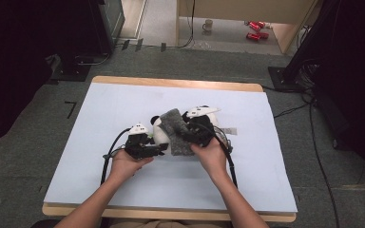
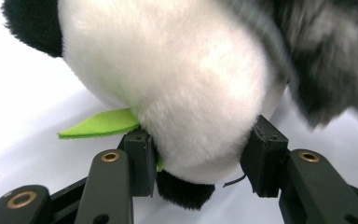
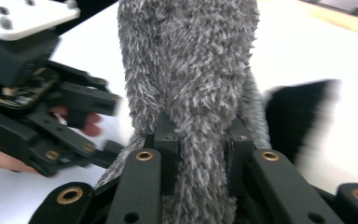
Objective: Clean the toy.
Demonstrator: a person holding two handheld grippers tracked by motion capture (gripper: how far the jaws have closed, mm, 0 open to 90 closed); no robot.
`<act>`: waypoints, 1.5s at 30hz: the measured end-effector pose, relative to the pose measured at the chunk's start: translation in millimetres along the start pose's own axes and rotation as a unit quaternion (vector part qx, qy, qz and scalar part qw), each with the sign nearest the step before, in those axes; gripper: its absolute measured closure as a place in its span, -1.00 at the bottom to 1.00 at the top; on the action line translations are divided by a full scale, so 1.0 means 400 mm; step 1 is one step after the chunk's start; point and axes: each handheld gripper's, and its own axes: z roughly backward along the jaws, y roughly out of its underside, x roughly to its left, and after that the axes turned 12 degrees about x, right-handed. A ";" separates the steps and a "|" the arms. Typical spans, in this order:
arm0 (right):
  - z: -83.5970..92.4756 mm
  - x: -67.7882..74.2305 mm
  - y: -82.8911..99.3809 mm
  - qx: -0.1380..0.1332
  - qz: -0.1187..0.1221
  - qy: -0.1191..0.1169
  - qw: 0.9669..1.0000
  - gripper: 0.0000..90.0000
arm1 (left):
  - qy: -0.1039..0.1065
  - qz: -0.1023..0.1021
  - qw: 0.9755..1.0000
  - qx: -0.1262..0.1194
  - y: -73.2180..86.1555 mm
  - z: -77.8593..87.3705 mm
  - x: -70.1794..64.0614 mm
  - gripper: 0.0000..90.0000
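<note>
A: Panda plush toy [image 1: 160,131] is lying near the middle of the desk [image 1: 100,114], which is a wooden top wearing a smooth, pale blue-white cover. Its fur is short, dense and white, with black patches, and its shape is round and soft.

B: What is gripping it?

A: The left tool [image 1: 153,148] is clenching the white plush body [image 2: 177,93]. In the left gripper view, the two square black pads [image 2: 140,161] are pressing into the fur from either side, and the rounded body is bulging between them. A flat, bright green felt leaf [image 2: 100,126] is sticking out beside one pad.

B: And the other hand?

A: The right tool [image 1: 190,134] is grasping a grey fuzzy cloth [image 1: 177,130]. In the right gripper view, that cloth [image 3: 186,79] is shaggy, with long mottled grey fibres, and is rising as a thick folded strip from between the black jaws, which are pinching it tightly. From the high view, the cloth is draping over the panda, touching it.

B: Where are the hands?

A: Both bare hands are holding the tools close together over the toy, with black cables [image 1: 108,159] trailing back toward the person.
</note>
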 end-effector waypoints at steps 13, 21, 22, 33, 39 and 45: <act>0.118 -0.134 0.033 -0.048 -0.087 0.015 0.995 0.65 | 0.010 -0.003 1.000 0.007 -0.009 0.012 0.034 0.18; 0.151 -0.114 0.021 -0.073 -0.097 -0.033 0.992 0.69 | 0.015 0.002 1.000 0.007 -0.011 0.009 0.033 0.19; 0.152 -0.100 0.013 -0.074 -0.090 -0.040 0.992 0.69 | 0.015 0.001 1.000 0.008 -0.012 0.010 0.031 0.20; 0.024 0.039 -0.023 -0.019 -0.029 -0.104 0.994 0.69 | 0.032 -0.002 0.999 0.006 -0.008 0.032 -0.007 0.29; -0.016 0.027 -0.013 0.003 -0.017 -0.075 0.997 0.67 | 0.029 0.002 0.999 0.018 -0.005 0.031 -0.008 0.30; 0.036 -0.063 0.008 -0.005 -0.057 -0.030 0.998 0.69 | 0.035 0.009 0.999 0.021 -0.006 0.029 0.014 0.30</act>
